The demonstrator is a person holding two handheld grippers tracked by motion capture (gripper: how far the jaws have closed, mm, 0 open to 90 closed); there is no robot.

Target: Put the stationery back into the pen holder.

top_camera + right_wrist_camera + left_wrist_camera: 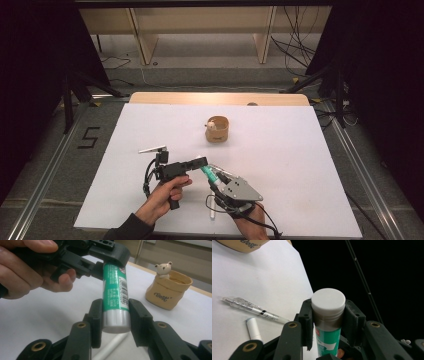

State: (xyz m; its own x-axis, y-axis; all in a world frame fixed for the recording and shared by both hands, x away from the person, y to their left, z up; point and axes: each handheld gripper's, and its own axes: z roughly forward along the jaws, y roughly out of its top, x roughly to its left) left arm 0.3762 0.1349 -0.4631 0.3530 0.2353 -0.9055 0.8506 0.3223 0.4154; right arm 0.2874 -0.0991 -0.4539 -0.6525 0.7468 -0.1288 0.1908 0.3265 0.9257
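i have a green glue stick (207, 173) lifted off the white table (280, 165), caught between both tools near the table's near edge, a little left of its middle. my right gripper (115, 315) is clenched on the silver bottom end of the stick; in the right gripper view the two black jaws press flat against its sides, with the barcode label showing just above them. my left gripper (328, 315) sits at the other end, jaws on either side of the grey collar just under the white cap (328, 300), and they look pressed to it (the gaps are too dark for me to swear to full contact on both sides). so i read it as a grasp on the cap end. in the high view the left gripper (199, 163) reaches in from the left, the right gripper (215, 176) from the near side, and the stick runs tilted between them.

on the table under the left gripper lie a clear pen (254, 309) and a small white tube (254, 329), side by side, apart from each other. toward the far edge, near the middle, stands a tan paper-bag style cup (217, 130) with a little bear figure (163, 268) on its rim. a white clip-like piece (152, 149) lies to the left, well apart from the cup.
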